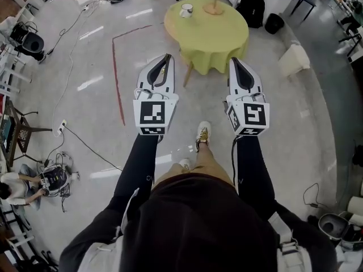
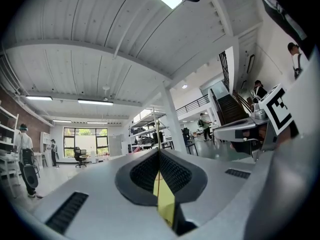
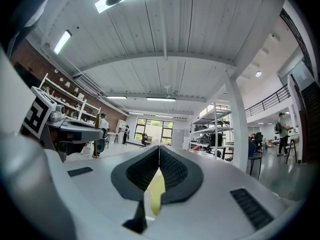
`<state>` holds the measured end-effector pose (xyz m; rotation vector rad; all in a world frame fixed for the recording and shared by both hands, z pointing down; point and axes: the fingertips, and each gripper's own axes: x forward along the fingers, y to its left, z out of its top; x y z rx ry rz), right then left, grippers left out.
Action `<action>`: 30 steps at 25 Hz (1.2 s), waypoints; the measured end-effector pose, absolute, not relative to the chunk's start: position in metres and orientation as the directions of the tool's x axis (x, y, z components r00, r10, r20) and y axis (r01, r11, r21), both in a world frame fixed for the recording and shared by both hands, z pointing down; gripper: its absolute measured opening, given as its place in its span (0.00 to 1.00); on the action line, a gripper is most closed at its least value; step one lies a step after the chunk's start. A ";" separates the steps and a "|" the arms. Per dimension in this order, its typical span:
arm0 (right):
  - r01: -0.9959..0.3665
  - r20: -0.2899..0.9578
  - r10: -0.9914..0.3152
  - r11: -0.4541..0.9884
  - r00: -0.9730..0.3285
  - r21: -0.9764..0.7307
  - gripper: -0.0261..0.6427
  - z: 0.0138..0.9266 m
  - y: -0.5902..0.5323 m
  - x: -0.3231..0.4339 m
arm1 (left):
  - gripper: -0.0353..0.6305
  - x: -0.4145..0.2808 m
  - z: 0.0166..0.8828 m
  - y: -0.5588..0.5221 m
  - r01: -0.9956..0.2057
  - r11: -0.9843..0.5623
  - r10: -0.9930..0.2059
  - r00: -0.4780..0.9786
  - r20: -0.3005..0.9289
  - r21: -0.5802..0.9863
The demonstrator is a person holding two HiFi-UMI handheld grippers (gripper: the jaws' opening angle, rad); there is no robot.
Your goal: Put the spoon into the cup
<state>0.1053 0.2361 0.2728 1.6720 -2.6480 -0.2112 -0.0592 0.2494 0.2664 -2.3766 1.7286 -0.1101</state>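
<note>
I hold my left gripper (image 1: 167, 56) and right gripper (image 1: 233, 60) out in front, side by side, pointing level and away from me. Both have their jaws pressed together and are empty. My arms (image 1: 138, 163) reach forward.

Glossy floor (image 1: 85, 50) — matt yellow-green tablecloth (image 1: 212, 38) — matt grey plastic left gripper (image 1: 168, 56)
</note>
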 end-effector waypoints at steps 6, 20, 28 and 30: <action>-0.897 -0.080 -0.895 0.431 -0.439 0.101 0.08 0.272 0.196 0.108 | 0.08 -0.058 0.265 0.211 -0.928 -0.297 -0.947 0.316 -0.054 -0.223; -0.844 -0.056 -0.843 0.529 -0.535 0.090 0.08 0.280 0.050 0.119 | 0.08 -0.038 0.265 0.078 -0.946 -0.230 -0.966 0.250 -0.065 -0.228; -0.817 -0.046 -0.817 0.571 -0.575 0.076 0.08 0.287 -0.007 0.124 | 0.08 -0.026 0.264 0.025 -0.953 -0.196 -0.974 0.216 -0.064 -0.230; -0.815 -0.044 -0.814 0.576 -0.579 0.066 0.08 0.289 -0.015 0.124 | 0.08 -0.024 0.266 0.018 -0.952 -0.198 -0.975 0.216 -0.055 -0.234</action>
